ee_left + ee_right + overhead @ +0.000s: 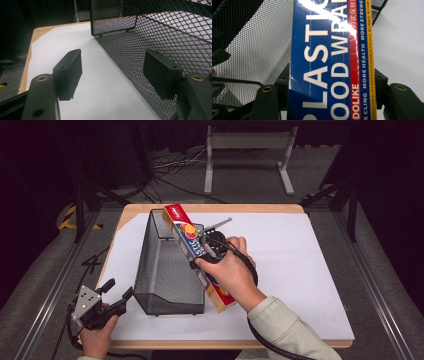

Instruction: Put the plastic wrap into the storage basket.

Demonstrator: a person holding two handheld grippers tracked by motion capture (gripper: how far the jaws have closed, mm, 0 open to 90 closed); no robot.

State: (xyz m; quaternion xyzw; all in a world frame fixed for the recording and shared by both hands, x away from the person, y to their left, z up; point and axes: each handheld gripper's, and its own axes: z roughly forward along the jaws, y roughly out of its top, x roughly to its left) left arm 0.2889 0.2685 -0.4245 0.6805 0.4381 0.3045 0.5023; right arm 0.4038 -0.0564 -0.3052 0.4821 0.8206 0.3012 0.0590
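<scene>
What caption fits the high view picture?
Right gripper holds a plastic wrap box beside a black mesh basket.

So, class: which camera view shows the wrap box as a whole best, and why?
The high view: the whole box shows there, leaning on the mesh basket, held by the right gripper. The right gripper view shows a close stretch of its printed face, cropped. The left gripper view looks along the basket's wall.

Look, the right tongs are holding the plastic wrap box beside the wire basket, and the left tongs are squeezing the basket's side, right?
Not quite. The left tongs are open and squeezing nothing; the left gripper view shows the mesh basket beyond their jaws. The right tongs do hold the plastic wrap box beside it.
</scene>
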